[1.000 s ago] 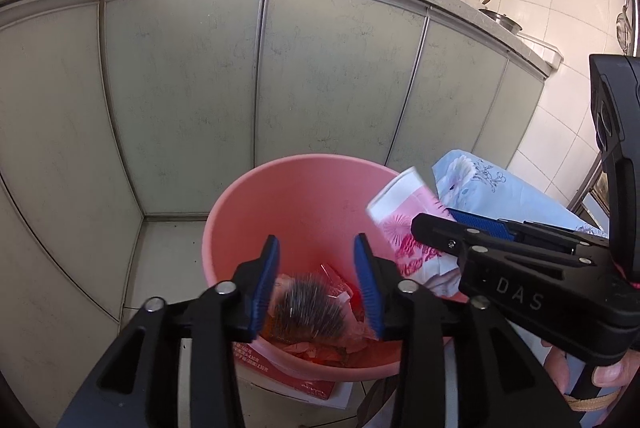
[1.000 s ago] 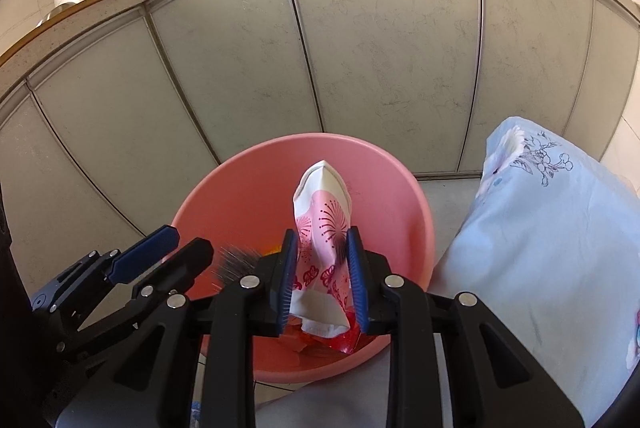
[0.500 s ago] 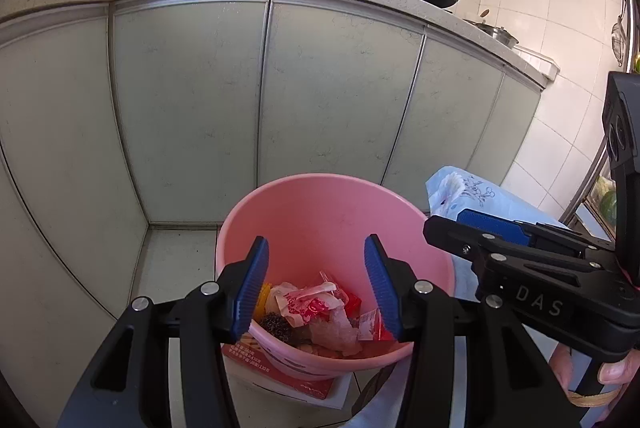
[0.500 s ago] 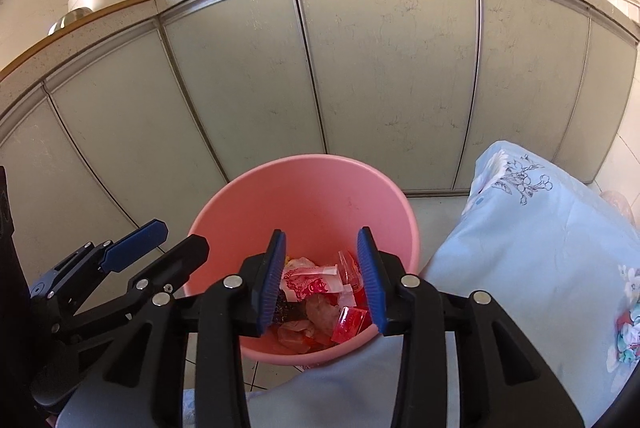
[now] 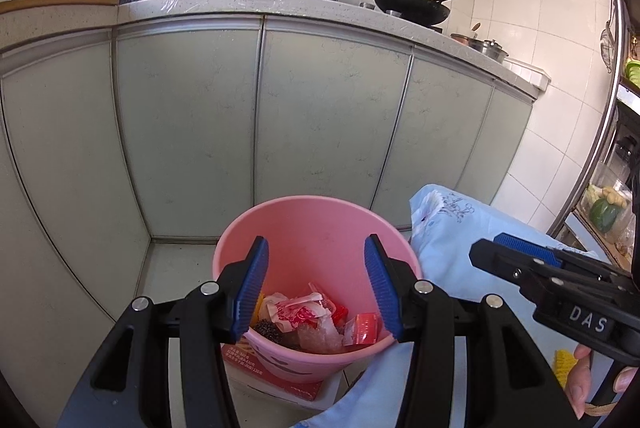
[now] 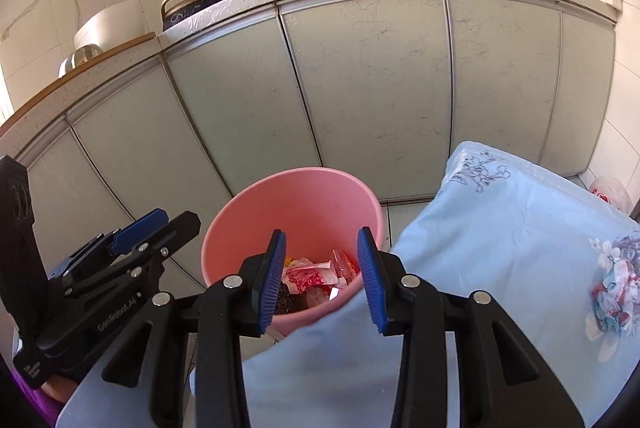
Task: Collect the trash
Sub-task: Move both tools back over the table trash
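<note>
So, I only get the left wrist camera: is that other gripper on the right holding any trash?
Observer: No. Seen from its own camera, the right gripper is open, with nothing between its fingers. It points at the pink bucket.
Visitor: Is anything lying around past that blue cloth?
Observer: Yes, a white plastic bag with red print sits just beyond the light blue cloth, low by the tiled wall. I cannot tell if it is trash.
Visitor: Is the cloth just line drawings?
Observer: No, farther along it has a colourful flower print.
</note>
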`<state>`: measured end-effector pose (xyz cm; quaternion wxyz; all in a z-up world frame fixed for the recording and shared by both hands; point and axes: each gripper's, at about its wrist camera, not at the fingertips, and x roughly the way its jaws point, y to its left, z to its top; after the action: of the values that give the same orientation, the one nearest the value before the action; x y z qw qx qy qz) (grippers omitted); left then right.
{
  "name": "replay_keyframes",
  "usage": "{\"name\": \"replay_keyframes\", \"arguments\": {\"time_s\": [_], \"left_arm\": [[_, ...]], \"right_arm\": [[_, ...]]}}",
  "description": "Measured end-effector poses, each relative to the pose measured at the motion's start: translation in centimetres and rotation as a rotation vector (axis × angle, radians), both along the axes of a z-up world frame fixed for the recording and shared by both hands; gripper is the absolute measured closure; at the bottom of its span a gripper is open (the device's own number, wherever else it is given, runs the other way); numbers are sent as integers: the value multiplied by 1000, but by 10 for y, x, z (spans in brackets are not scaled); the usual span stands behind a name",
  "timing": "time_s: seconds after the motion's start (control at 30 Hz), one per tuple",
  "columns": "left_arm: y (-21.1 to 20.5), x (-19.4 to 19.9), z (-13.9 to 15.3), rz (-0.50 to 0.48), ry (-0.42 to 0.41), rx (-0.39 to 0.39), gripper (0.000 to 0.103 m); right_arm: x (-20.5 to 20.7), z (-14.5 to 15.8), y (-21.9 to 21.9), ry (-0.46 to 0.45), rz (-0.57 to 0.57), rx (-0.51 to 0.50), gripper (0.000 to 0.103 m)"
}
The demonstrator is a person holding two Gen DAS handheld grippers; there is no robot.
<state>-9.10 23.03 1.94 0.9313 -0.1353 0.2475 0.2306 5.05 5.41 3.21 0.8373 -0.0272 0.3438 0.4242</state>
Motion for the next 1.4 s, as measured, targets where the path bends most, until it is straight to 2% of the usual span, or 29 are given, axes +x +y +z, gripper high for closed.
{"name": "replay_keyframes", "arguments": {"time_s": [0.4,0.8,1.0,1.2,1.4], "left_arm": [[-49,4,31,-103,-50,34,54],[-107,7,40,-250,-61,83,54],[-125,8,43,-300,-66,83,54],[-141,13,40,-351,-59,82,54],[-152,25,29,-398,-27,60,54]], "right_arm": [[-17,11,-71,-11,-78,13,65],[-30,21,-133,-45,-186,71,65],[-33,26,-172,-56,-257,80,65],[-31,17,-214,-53,-324,60,65],[-32,-8,-243,17,-320,16,65]]}}
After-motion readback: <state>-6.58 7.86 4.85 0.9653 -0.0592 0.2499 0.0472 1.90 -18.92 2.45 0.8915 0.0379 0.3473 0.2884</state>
